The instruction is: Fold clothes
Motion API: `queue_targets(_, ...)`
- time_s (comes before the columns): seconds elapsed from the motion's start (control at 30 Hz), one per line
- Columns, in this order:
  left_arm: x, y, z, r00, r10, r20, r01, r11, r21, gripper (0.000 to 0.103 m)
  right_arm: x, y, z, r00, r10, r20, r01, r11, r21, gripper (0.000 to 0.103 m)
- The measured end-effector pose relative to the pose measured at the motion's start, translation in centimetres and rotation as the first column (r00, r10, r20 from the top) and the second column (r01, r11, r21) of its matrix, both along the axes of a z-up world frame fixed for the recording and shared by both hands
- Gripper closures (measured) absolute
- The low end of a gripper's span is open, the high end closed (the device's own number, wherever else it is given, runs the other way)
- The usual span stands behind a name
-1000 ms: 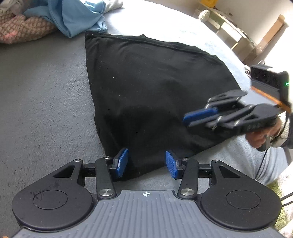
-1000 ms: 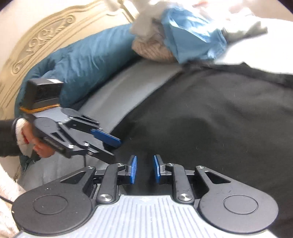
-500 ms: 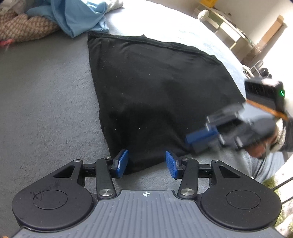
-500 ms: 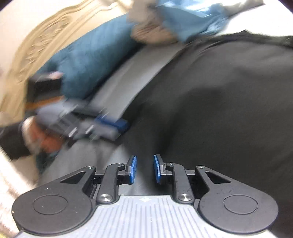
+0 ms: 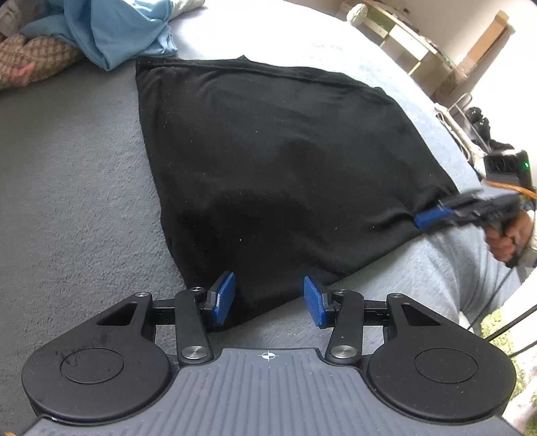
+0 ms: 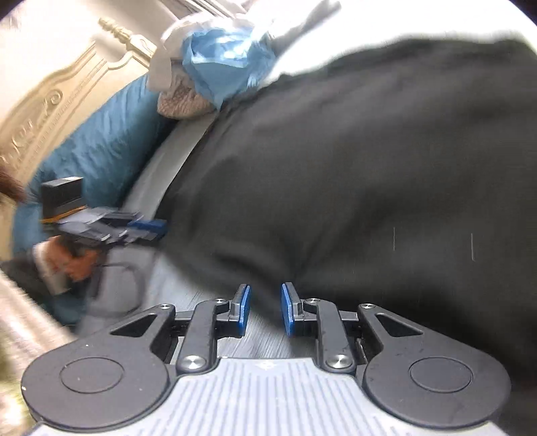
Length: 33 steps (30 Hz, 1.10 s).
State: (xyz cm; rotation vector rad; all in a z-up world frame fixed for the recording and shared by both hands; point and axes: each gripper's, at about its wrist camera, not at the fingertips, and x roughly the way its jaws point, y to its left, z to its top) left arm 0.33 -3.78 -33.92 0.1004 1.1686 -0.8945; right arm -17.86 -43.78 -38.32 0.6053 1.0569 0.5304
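Observation:
A black garment (image 5: 285, 161) lies spread flat on the grey bed cover (image 5: 67, 201). My left gripper (image 5: 267, 298) is open, its blue pads straddling the garment's near corner just above the bed. The right gripper (image 5: 433, 216), held by a hand, sits low at the garment's right corner. In the right wrist view, my right gripper (image 6: 265, 308) is open with a narrow gap, grey cover showing between the pads and the black garment (image 6: 369, 167) edge just ahead. The left gripper (image 6: 147, 228) shows blurred at the garment's far corner.
A light blue cloth (image 5: 117, 30) and a patterned knit (image 5: 30, 57) are piled at the head of the bed. A teal duvet (image 6: 94, 151) lies against the carved headboard (image 6: 50, 94). Shelving (image 5: 419, 50) stands beyond the bed's right edge.
The right gripper has dropped from above the garment and moved out to its right corner. The left gripper stays open at the near corner.

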Motion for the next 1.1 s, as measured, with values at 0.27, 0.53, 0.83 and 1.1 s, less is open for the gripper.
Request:
queue_targets(0.27, 0.0, 0.1, -0.2, 1.0, 0.01, -0.011, -0.01, 1.0, 0.0, 0.058, -1.5, -3.9, 2.2, 0.978, -0.196, 0.071, 0.205, 0.964, -0.168, 0.08)
queue_targets(0.53, 0.0, 0.2, -0.2, 1.0, 0.011, -0.018, -0.011, 1.0, -0.005, 0.058, -4.1, -4.3, 3.0, 0.981, -0.189, 0.033, 0.19, 0.928, -0.32, 0.081)
queue_targets(0.83, -0.6, 0.9, 1.7, 1.0, -0.002, 0.022, 0.002, 1.0, -0.011, 0.058, -4.4, -3.1, 4.2, 0.987, -0.147, 0.071, 0.163, 0.901, -0.402, 0.081)
queue_targets(1.1, -0.1, -4.5, 3.1, 0.992, -0.098, 0.075, 0.109, 0.981, -0.161, 0.058, -2.7, 1.6, 4.1, 0.997, 0.016, 0.079, 0.013, 0.936, -0.352, 0.081)
